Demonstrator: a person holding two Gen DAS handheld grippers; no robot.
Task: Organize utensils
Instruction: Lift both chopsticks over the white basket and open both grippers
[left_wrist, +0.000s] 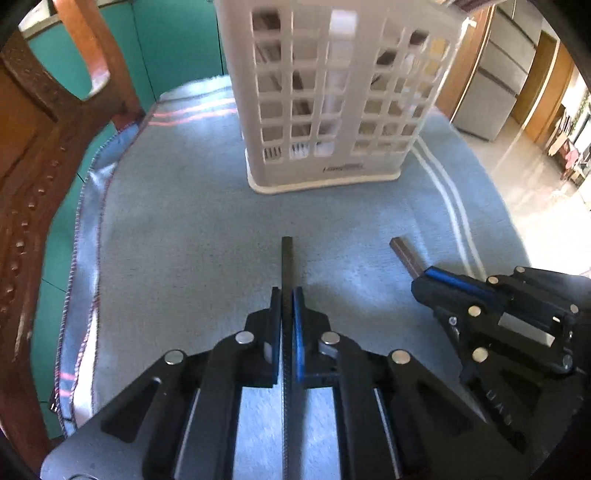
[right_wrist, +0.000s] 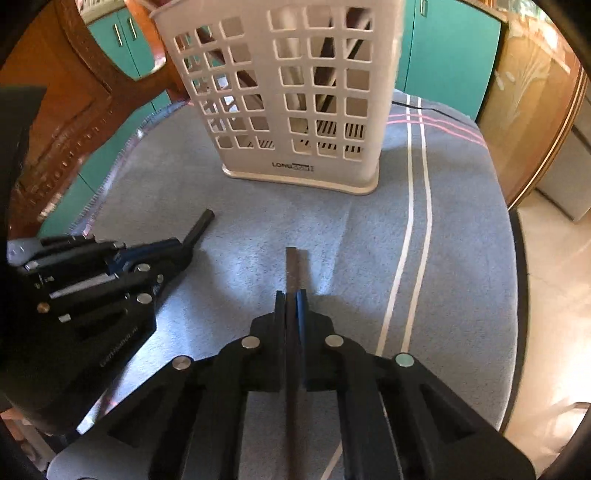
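**Two chopsticks in hand, holder already part-filled**

The left gripper (left_wrist: 287, 295) is clamped on a black chopstick (left_wrist: 287, 258), whose squared end pokes forward past the fingertips toward the white utensil holder (left_wrist: 332, 110). The stick runs back between the jaws and out of the bottom of the left wrist view. The right gripper (right_wrist: 291, 297) is likewise closed on a dark brown chopstick (right_wrist: 291, 269), its blunt end also aimed at the holder. In each view the other gripper shows off to the side, on the near side of the holder, with its stick jutting out ahead.

The holder stands upright on the blue-grey cloth (left_wrist: 184, 221), beyond both grippers and well apart from the stick ends. Through its lattice wall several long dark and pale handles can be made out, so some utensils seem to be sorted already; what they are is unclear. Near the holder, the cloth shows no loose utensils.

Judging from this, the job looks well advanced: both sticks are picked up but not yet delivered. What remains is to carry them over the holder's rim and drop them into a compartment.

Behind the holder are a wooden chair (left_wrist: 37, 147) and teal cabinets (right_wrist: 450, 51).
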